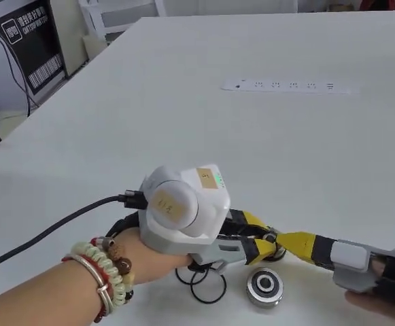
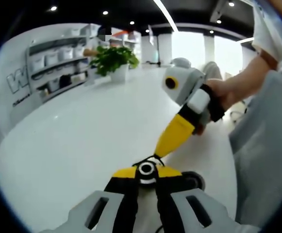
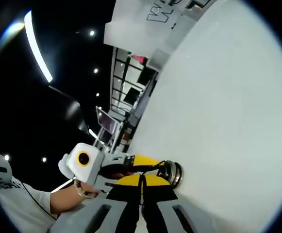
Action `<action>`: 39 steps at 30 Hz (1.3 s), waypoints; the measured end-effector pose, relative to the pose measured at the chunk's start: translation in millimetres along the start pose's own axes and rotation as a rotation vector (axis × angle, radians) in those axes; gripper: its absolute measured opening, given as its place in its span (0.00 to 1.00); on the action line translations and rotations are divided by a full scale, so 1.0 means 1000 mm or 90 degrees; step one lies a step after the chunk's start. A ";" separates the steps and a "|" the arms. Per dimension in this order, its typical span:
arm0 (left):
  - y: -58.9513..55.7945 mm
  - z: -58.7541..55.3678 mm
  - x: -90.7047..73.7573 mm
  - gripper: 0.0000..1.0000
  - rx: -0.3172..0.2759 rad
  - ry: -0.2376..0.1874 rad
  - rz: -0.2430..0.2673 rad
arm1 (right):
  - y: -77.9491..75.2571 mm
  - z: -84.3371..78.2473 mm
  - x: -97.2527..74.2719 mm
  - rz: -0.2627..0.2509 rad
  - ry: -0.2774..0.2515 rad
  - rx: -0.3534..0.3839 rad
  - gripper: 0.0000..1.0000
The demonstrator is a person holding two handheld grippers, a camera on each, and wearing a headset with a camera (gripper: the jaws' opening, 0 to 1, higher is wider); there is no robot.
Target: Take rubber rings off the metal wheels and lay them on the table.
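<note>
Clamped between the yellow-tipped jaws of the left gripper: a small silver metal wheel, gripped from both sides, with the jaws parted no wider than the wheel itself. Meeting those tips head-on from the far side: the right gripper, yellow jaws drawn to a thin slit and nipping a thin black rubber ring at the wheel's rim. Ring standing up in a small loop just above the wheel, so partly off it but not free.

From the right gripper view, the same slit between the closed tips, with the left gripper reaching in just beyond them.

From the head view, both sets of tips nose to nose low over the flat white table: left gripper in a hand with bead bracelets at the wrist, right gripper coming in from the opposite side.

Just to the near side of the left jaws, flat on the table: a few loose black rubber rings, overlapping. Beside them, below the meeting tips: a second silver metal wheel, lying on its face, apart from both grippers.

Behind the left gripper, a black cable trailing across the table. Well beyond the jaws, a long white power strip.
</note>
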State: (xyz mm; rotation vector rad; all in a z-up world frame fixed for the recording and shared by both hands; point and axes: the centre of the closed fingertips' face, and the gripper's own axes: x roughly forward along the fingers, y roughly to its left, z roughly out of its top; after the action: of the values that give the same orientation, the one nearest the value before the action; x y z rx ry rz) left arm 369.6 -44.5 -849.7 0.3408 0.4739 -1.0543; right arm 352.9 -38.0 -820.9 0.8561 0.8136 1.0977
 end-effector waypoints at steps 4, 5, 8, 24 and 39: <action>0.000 0.001 0.001 0.14 0.000 -0.001 0.004 | -0.003 0.001 0.001 -0.008 -0.001 0.000 0.00; 0.000 0.001 0.001 0.14 0.001 -0.001 0.004 | -0.004 0.001 0.001 -0.010 0.000 0.001 0.00; 0.000 0.001 0.001 0.14 0.004 0.000 0.005 | -0.006 0.002 0.000 -0.016 -0.006 0.002 0.00; -0.001 0.003 -0.002 0.15 0.048 0.030 0.007 | -0.019 -0.003 -0.004 -0.069 0.003 -0.006 0.00; -0.015 0.023 -0.009 0.24 0.049 0.004 -0.022 | -0.017 0.007 -0.018 -0.080 -0.029 -0.001 0.00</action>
State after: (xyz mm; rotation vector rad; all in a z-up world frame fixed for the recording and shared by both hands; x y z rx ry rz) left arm 357.1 -56.3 -826.3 0.4049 0.4472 -1.1077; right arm 361.8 -60.2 -830.4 0.8152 0.8181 0.9643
